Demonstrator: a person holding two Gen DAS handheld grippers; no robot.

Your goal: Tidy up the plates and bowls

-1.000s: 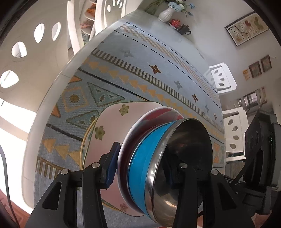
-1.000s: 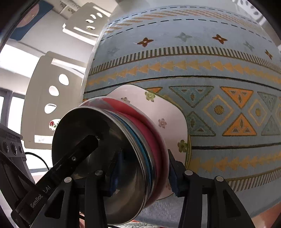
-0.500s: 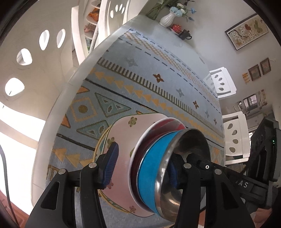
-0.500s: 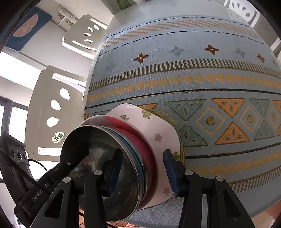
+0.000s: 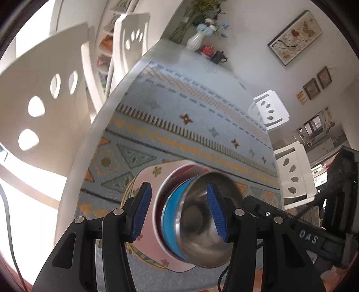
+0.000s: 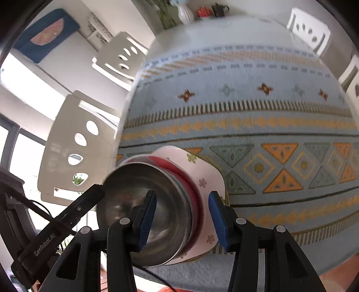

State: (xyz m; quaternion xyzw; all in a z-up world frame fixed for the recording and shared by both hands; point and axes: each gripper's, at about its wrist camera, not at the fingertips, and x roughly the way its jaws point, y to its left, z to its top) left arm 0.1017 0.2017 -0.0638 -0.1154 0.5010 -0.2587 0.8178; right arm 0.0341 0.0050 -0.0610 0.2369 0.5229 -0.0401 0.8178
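Stack of steel bowl, blue bowl, red bowl and plate sits at the tabletop's near edge; left gripper and right gripper part-open, holding nothing; stacking appears complete; next, withdraw clear

Pink floral plate; red bowl; blue bowl; steel bowl; light-blue geometric tablecloth.

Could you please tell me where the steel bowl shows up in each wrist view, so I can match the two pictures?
Left wrist: the steel bowl sits bottom centre, topping the stack, right of the blue bowl.
Right wrist: it sits bottom left of centre, left of the pink plate.
Shared landmark: the white vase at the table's far end.
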